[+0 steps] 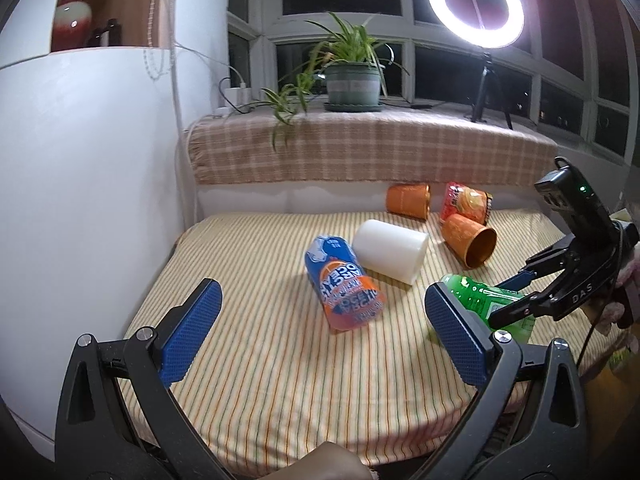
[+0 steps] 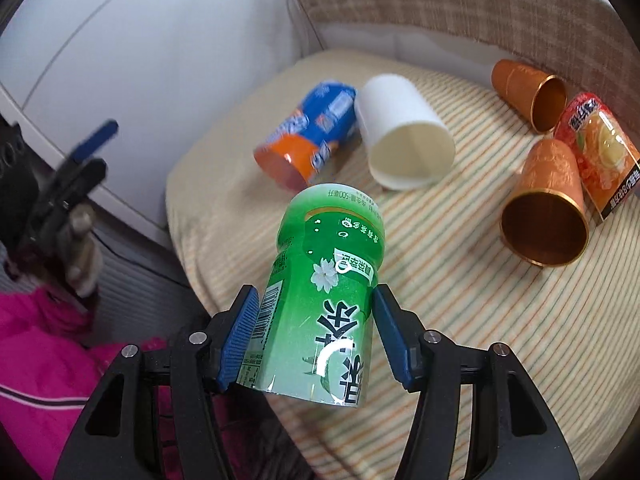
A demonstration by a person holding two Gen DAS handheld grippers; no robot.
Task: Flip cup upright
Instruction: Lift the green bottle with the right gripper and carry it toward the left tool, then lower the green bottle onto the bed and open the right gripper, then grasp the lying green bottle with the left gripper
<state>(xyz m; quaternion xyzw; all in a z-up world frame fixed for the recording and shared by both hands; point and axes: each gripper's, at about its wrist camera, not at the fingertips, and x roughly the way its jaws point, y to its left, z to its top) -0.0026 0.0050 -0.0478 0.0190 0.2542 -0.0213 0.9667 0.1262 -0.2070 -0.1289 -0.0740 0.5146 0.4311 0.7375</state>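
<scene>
My right gripper [image 2: 314, 332] is shut on a green printed cup [image 2: 324, 280] and holds it tilted above the striped cloth, closed end away from me. In the left wrist view the green cup [image 1: 486, 300] shows at the right, held by the right gripper [image 1: 516, 292]. My left gripper [image 1: 320, 336] is open and empty over the near part of the cloth. A blue-and-orange cup [image 1: 342, 280] and a white cup [image 1: 390, 250] lie on their sides just beyond it.
Two orange cups [image 1: 470, 240] [image 1: 408, 200] and a red printed cup [image 1: 466, 202] lie on their sides at the back right. The striped cloth [image 1: 280, 360] covers the table. A white cabinet [image 1: 80, 200] stands left; a plaid ledge [image 1: 360, 148] with a potted plant and ring light runs behind.
</scene>
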